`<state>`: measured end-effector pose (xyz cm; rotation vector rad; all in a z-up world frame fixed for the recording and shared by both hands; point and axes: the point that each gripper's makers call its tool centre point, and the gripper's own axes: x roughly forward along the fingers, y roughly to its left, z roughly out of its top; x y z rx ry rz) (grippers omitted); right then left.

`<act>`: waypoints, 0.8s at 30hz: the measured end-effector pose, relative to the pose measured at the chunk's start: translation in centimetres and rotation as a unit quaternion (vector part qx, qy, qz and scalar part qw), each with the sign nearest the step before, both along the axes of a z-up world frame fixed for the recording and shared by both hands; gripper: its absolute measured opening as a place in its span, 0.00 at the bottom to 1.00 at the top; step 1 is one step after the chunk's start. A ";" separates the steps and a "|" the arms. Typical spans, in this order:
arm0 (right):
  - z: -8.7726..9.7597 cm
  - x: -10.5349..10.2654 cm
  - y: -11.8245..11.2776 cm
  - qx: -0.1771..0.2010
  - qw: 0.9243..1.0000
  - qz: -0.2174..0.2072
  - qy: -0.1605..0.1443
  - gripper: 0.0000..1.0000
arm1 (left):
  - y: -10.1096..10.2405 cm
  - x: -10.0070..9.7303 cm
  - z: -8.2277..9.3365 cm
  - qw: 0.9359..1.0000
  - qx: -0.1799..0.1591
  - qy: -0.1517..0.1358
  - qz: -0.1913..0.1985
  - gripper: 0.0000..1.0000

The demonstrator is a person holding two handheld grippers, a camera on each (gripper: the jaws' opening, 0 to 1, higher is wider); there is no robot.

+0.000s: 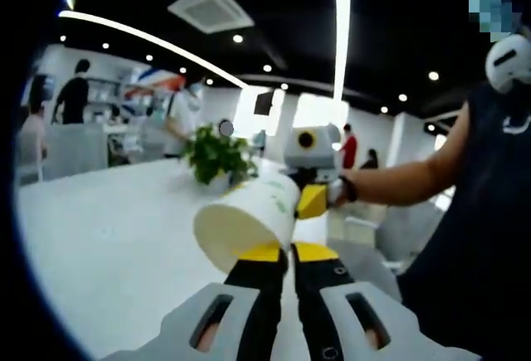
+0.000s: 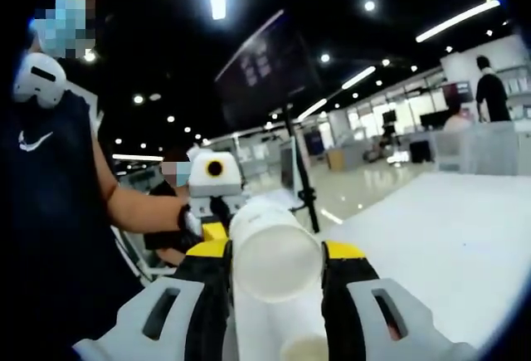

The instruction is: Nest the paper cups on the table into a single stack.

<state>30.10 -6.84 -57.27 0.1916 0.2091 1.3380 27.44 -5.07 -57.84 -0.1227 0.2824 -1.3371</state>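
In the left gripper view the left gripper (image 1: 286,255) had its yellow-tipped jaws pressed together on the rim of a white paper cup (image 1: 249,221), held in the air above the white table (image 1: 108,236), lying on its side with its mouth toward 8 o'clock. The right gripper (image 1: 313,199) met the cup's far end at 2 o'clock. In the right gripper view the right gripper (image 2: 275,255) clamped the stack of cups (image 2: 274,253) between its jaws, the left gripper (image 2: 214,203) at 10 o'clock. A potted plant (image 1: 217,155) stood on the table
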 end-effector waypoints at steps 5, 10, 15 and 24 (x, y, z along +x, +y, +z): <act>-0.2 -0.1 -0.2 0.000 1.000 -0.002 0.001 0.39 | 0.0 0.2 0.5 1.000 -0.014 0.001 0.009 0.04; -0.4 -0.3 0.0 -0.001 1.000 -0.002 0.003 0.38 | -0.1 0.3 1.4 0.999 -0.038 0.005 0.013 0.04; -0.5 -0.4 0.0 -0.001 1.000 -0.001 0.002 0.39 | -0.3 0.1 1.6 0.999 -0.033 0.004 0.006 0.02; -0.5 -0.1 -0.2 -0.006 1.000 -0.008 -0.003 0.41 | -0.5 -0.2 1.7 1.000 -0.019 -0.002 -0.010 0.00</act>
